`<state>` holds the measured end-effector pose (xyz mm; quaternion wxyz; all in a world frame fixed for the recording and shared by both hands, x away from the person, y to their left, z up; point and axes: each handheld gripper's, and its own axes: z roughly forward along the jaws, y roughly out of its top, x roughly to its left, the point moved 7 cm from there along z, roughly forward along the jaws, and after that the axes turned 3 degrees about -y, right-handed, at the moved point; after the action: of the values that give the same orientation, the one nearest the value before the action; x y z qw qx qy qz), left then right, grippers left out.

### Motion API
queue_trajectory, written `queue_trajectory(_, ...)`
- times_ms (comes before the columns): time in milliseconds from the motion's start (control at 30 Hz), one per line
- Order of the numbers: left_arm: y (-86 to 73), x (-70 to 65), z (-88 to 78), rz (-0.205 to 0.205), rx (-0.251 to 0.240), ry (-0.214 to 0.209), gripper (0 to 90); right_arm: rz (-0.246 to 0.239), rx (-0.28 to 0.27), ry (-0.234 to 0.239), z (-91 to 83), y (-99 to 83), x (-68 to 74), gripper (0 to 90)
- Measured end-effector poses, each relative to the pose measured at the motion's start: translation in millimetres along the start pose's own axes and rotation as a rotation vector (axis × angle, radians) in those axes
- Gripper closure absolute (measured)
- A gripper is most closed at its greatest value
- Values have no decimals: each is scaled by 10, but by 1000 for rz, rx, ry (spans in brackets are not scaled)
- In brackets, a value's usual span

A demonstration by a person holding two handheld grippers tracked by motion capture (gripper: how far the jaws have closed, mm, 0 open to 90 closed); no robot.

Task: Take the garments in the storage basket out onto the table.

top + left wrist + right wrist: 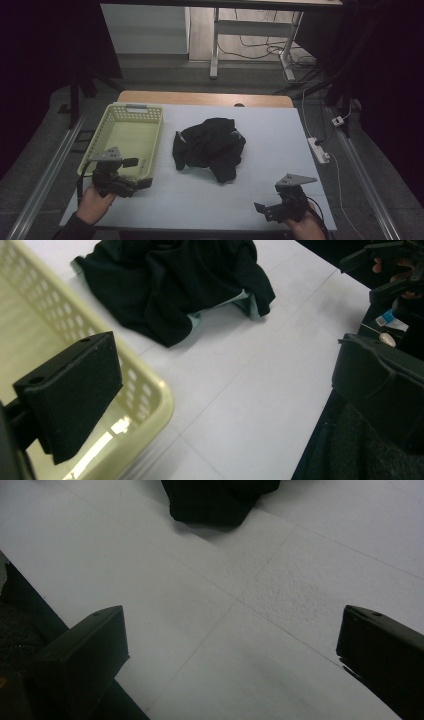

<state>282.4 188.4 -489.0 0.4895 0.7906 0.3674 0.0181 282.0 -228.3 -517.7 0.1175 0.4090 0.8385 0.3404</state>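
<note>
One black garment (210, 148), one basket (131, 136), two spread grippers.

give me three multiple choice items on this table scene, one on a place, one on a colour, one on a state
1. Where does the black garment lie?
A. in the basket
B. on the table right of the basket
C. on the floor

2. What colour is the basket?
A. pale yellow-green
B. red
C. blue

3. How does the right gripper stand?
A. shut on the garment
B. shut, empty
C. open, empty

Key: 1 B, it lies crumpled on the white table. 2 A, its lattice walls show that tint. 3 C, its jaws stand wide apart over bare table.
</note>
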Motion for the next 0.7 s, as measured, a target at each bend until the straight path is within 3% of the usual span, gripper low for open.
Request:
queue_trajectory(400, -250, 78, -243, -46, -18, 53, 0, -1, 2, -3, 3, -1, 0, 0)
queue_trajectory(700, -385, 102, -369, -75, -24, 63, 0, -4, 6, -8, 6, -3, -1, 0)
